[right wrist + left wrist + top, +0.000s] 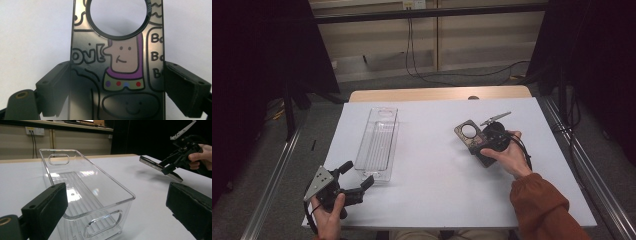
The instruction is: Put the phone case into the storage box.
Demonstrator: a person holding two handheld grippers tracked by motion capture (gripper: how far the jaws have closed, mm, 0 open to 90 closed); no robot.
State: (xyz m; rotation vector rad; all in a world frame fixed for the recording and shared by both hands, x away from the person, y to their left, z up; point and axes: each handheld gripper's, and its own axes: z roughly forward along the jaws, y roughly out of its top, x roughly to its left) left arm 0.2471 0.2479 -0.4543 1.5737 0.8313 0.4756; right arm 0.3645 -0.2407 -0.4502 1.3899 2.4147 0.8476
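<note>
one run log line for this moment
left gripper: open, beside clear bin | right gripper: shut on phone case, lifted off table

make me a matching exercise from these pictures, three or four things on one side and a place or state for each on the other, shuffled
Things:
1. clear plastic bin
2. flat dark card with cartoon drawings
3. left gripper
4. white tabletop

Places or states:
A. clamped by its side edges between the jaws of the right gripper, lifted off the table
B. jaws open with nothing between them, near the bin's near end
C. standing on the left part of the table, nothing inside it
D. carries the bin

Pairs: 1-C, 2-A, 3-B, 4-D
</note>
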